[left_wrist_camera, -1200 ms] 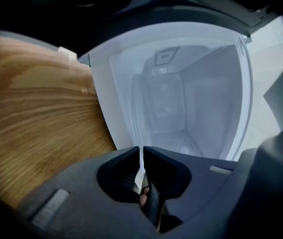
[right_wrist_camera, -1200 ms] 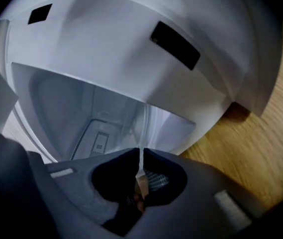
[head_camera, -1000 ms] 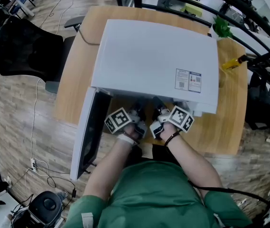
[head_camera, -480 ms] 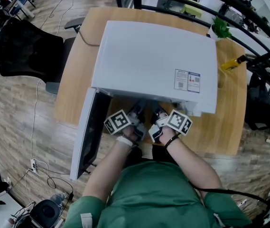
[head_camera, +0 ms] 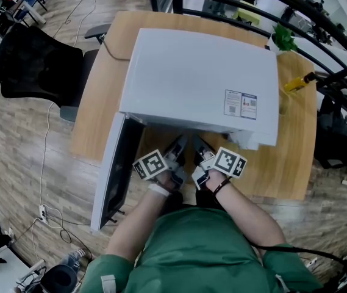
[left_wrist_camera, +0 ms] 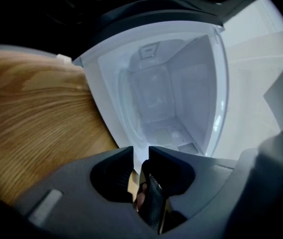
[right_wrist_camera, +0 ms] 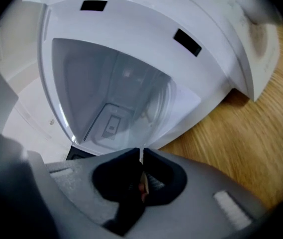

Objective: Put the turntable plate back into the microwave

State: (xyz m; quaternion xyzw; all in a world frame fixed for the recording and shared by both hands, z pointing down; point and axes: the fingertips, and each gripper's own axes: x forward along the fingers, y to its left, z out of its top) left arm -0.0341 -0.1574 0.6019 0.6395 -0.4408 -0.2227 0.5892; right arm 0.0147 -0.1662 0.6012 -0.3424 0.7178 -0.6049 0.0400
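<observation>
A white microwave [head_camera: 200, 81] stands on the wooden table [head_camera: 97, 96] with its door [head_camera: 117, 173] swung open to the left. Both grippers reach into its opening side by side. The clear glass turntable plate [right_wrist_camera: 131, 108] stretches from the jaws into the white cavity. My right gripper [right_wrist_camera: 141, 156] is shut on the plate's thin near rim. My left gripper [left_wrist_camera: 141, 156] is open; its pads stand apart, and the plate [left_wrist_camera: 131, 113] rim runs into the gap. In the head view the left gripper [head_camera: 179, 144] and right gripper [head_camera: 199, 144] tips are partly hidden under the microwave's top edge.
A black office chair [head_camera: 30, 63] stands left of the table. A yellow object [head_camera: 299, 81] and a green item [head_camera: 285, 37] lie at the table's far right corner. A cable [head_camera: 109, 47] runs behind the microwave. Black railing bars cross the top right.
Both grippers have drawn back a little from the microwave's opening toward my body. The microwave and its door have not moved.
</observation>
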